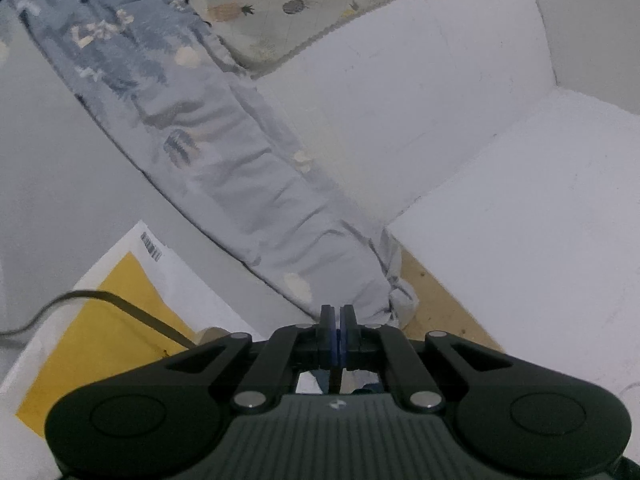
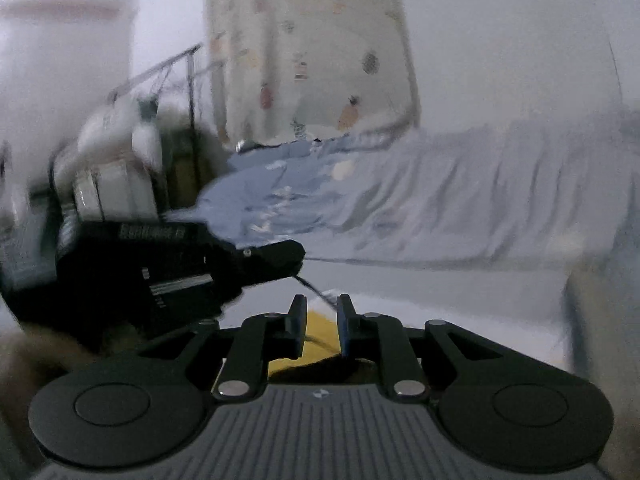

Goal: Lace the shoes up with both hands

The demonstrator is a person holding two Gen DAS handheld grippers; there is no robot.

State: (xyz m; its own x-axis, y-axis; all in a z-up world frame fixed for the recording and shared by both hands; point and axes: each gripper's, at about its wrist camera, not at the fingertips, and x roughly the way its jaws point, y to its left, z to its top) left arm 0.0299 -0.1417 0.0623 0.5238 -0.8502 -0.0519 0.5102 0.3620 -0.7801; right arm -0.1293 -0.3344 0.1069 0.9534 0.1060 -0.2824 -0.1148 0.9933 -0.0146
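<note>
The left gripper [image 1: 338,314] is clenched, its fingers pressed together on a dark lace [image 1: 120,302] that trails away to its left over a yellow envelope [image 1: 100,328]. Ahead of it lies a bed [image 1: 240,168] with a grey-blue sheet. The right gripper [image 2: 322,312] is released, nothing between its fingers; the left gripper sits ahead and to its left. No shoe is visible.

Right gripper [image 2: 322,312] open, fingers apart over yellow sheet [image 2: 316,334]. Left gripper [image 2: 294,256] at left, tips closed on thin dark lace [image 2: 314,289] running down between right fingers. Blue-grey bedding [image 2: 400,200] and patterned curtain [image 2: 312,48] behind, blurred.
</note>
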